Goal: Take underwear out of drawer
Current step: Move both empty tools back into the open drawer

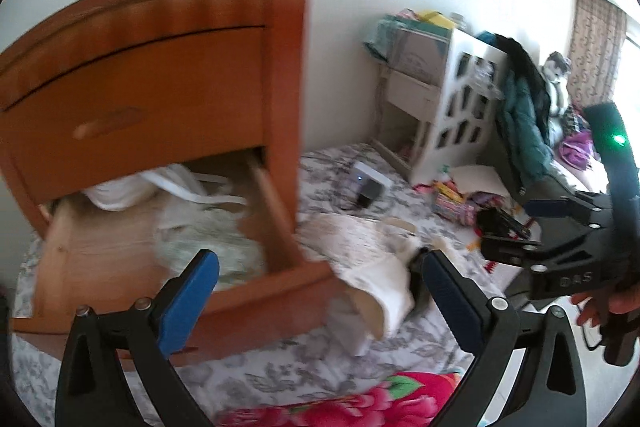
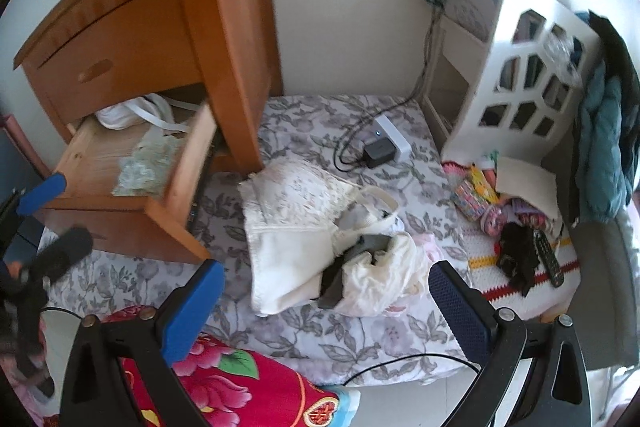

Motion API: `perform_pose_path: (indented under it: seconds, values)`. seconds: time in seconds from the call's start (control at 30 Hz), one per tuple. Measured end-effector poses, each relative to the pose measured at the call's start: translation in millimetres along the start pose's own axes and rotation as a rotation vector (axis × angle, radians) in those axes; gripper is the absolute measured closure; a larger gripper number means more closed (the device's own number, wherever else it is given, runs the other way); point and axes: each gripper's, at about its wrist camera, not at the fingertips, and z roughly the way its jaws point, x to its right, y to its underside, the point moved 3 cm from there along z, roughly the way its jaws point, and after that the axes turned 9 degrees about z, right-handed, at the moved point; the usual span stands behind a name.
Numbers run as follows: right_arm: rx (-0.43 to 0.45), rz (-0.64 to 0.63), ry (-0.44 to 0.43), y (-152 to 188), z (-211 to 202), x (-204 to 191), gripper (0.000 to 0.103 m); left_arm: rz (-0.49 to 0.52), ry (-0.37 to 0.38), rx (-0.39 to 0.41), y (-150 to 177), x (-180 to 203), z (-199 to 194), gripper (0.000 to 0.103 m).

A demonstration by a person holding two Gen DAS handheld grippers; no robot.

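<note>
A wooden nightstand (image 1: 180, 67) (image 2: 224, 7) stands on a floral sheet with its lower drawer (image 1: 276, 283) (image 2: 188, 167) pulled out. Inside lie a white garment (image 1: 120, 193) (image 2: 120, 115) at the back and a pale green lace piece (image 1: 208, 239) (image 2: 144, 167) by the right wall. A heap of cream and white underwear (image 2: 312, 227) (image 1: 376, 259) rests on the sheet just right of the drawer. My left gripper (image 1: 320, 259) hovers open over the drawer's front right corner, nothing between its fingers. My right gripper (image 2: 326, 269) is open above the heap's near edge, holding nothing.
A white power strip with a black charger (image 2: 384, 143) and its cable lie behind the heap. A white lattice cabinet (image 2: 528, 67) stands at the right, with a remote (image 2: 548, 259), a black item and knitted things at its foot. A red floral quilt (image 2: 216, 379) lies nearest.
</note>
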Motion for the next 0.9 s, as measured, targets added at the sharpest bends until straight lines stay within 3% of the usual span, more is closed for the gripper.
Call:
perform_pose_path:
  seconds: [0.3,0.53,0.9]
  values:
    - [-0.017,-0.057,-0.056,-7,11,-58,0.000,-0.146,-0.120,-0.020,30,-107,-15,0.001]
    - [0.003,-0.066,-0.115,-31,19,-111,0.000,-0.231,-0.177,-0.015,37,-185,-33,0.001]
    - [-0.001,-0.216,-0.155,-62,43,-216,0.000,-0.321,-0.160,-0.077,39,-263,-18,0.001]
